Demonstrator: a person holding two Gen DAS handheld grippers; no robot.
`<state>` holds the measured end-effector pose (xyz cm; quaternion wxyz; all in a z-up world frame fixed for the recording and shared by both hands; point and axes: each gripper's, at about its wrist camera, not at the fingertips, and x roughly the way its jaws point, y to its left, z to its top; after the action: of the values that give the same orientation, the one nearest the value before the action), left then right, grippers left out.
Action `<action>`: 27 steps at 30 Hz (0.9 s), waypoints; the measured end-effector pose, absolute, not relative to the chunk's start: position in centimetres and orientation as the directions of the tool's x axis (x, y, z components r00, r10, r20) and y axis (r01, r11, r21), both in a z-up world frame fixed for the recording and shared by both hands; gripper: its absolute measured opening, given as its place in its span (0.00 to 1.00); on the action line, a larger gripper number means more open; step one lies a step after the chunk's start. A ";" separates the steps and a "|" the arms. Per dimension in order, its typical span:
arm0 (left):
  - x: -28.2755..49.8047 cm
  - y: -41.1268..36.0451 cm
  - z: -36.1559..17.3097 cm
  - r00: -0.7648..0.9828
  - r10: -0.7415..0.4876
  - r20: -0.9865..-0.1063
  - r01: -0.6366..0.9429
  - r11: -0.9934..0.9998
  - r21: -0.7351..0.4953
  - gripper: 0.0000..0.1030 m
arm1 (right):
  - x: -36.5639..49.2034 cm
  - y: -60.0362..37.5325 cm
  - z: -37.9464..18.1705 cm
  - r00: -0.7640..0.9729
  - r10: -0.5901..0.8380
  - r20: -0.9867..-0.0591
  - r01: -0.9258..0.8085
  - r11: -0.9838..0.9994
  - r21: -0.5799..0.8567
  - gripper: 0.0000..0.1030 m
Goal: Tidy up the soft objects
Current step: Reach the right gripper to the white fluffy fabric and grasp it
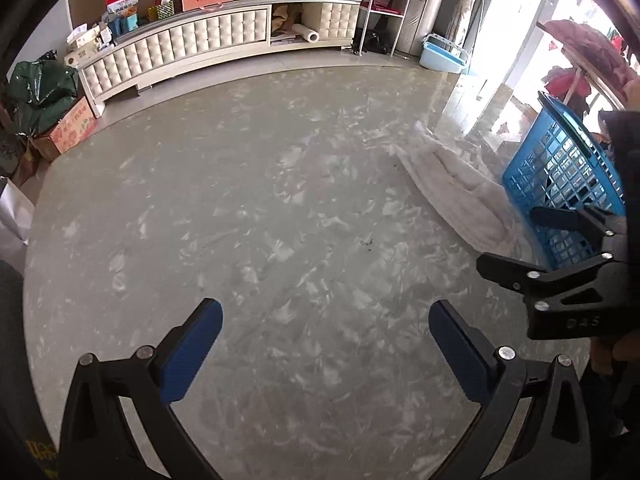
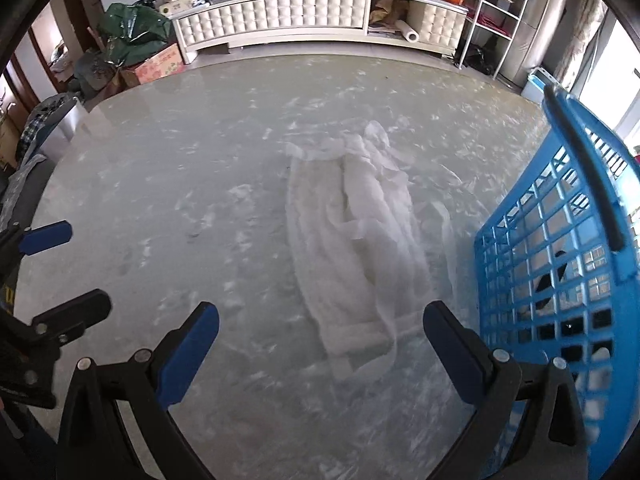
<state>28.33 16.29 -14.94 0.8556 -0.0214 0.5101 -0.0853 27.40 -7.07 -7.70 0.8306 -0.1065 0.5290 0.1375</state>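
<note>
A white sheer garment [image 2: 356,236] lies crumpled in a long strip on the grey marbled table [image 2: 180,168]. It also shows in the left wrist view [image 1: 460,184]. A blue plastic lattice basket [image 2: 560,264] stands to its right, touching its edge, and also shows in the left wrist view [image 1: 560,168]. My right gripper [image 2: 320,344] is open and empty, just above the garment's near end. My left gripper [image 1: 326,340] is open and empty over bare table, left of the garment. The right gripper [image 1: 532,240] shows at the left wrist view's right edge.
The round table's far edge [image 1: 280,76] faces a white tufted cabinet [image 1: 180,48] with boxes on top. A green bag [image 2: 132,32] and cardboard box [image 2: 160,66] sit on the floor at left. A white wire shelf [image 2: 496,12] and light blue bin [image 1: 442,54] stand at right.
</note>
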 end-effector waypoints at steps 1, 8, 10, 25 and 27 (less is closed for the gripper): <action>28.5 16.4 -15.0 0.463 -0.172 -0.869 0.122 0.984 -0.130 1.00 | 27.7 -7.2 -7.9 0.402 0.110 -0.909 -0.336 0.941 -0.035 0.99; 28.7 16.9 -15.6 0.456 -0.199 -0.867 0.104 0.980 -0.171 1.00 | 28.9 -7.2 -10.0 0.371 0.094 -0.924 -0.326 0.945 -0.035 0.88; 28.6 17.1 -15.5 0.457 -0.200 -0.867 0.103 0.980 -0.172 1.00 | 29.1 -7.2 -10.1 0.376 0.087 -0.923 -0.320 0.947 -0.040 0.86; 28.2 16.9 -14.6 0.469 -0.191 -0.862 0.085 0.982 -0.171 1.00 | 29.1 -8.5 -9.7 0.393 0.075 -0.917 -0.346 0.936 -0.072 0.26; 28.0 16.7 -14.2 0.478 -0.194 -0.857 0.090 0.981 -0.172 1.00 | 28.7 -8.6 -9.5 0.394 0.083 -0.915 -0.338 0.939 -0.060 0.25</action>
<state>27.98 16.67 -14.18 0.8581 -0.0516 0.5042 -0.0825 28.68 -8.60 -9.48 0.8263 -0.1190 0.5355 0.1273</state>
